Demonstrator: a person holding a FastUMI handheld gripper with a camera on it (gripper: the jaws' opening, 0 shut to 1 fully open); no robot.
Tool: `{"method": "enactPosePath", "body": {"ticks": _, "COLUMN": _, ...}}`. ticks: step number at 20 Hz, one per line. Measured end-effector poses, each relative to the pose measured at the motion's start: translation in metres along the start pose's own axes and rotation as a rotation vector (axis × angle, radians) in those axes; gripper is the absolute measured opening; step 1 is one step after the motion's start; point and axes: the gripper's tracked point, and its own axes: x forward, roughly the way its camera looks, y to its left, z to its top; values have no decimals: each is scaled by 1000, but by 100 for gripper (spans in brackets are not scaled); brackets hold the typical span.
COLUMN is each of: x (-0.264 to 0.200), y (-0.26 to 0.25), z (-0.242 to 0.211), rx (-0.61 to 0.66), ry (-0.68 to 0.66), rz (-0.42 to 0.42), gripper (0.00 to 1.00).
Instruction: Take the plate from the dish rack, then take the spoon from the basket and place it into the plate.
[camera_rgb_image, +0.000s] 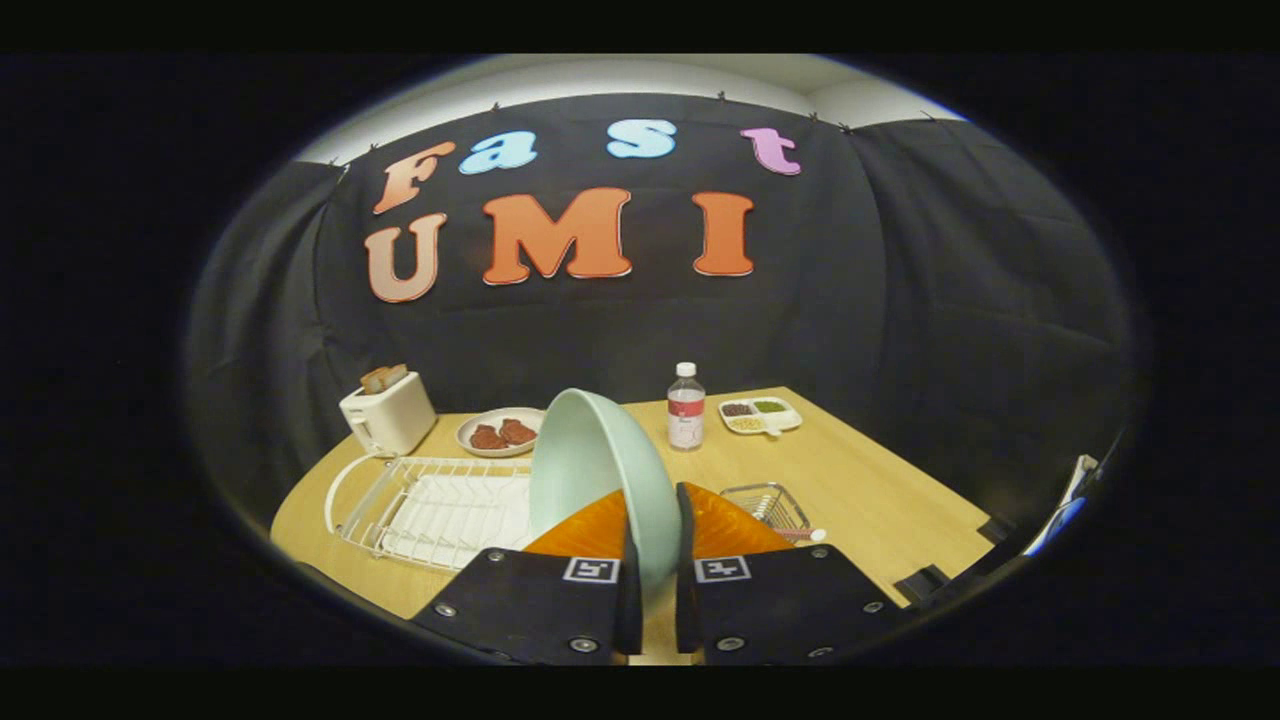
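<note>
You've got the plate (600, 465) clamped on edge between the 2 fingers of the gripper (655, 570), rim pinched, pale green bowl side bulging up and away from you. It looks lifted off the dish rack (430, 505), which lies on the table (880, 490) just ahead and to the left of the fingers, its wire slots bare. So step 1 reads as nearly done: plate out, not yet set down.

Next you need a landing spot. Open wood lies beyond the right finger, past the wire basket (768, 503); that looks like the natural choice, close to the basket for the second leg. Tip the plate flat before you let go, or it could roll off its rim.

The spoon (805, 536) is waiting, pale handle poking out over the basket's near edge, just beside the right finger. Once your fingers are free, that handle looks like the bit to go for.

Mind the bottle (686, 406) standing beyond the plate, and the toaster (388, 412) and snack dish (500, 432) behind the rack. All well apart from you for now.
</note>
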Motion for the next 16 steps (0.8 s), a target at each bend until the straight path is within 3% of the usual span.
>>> {"method": "enactPosePath", "body": {"ticks": 16, "x": -61, "y": 1, "z": -126, "rx": 301, "ry": 196, "rz": 199, "gripper": 13}}
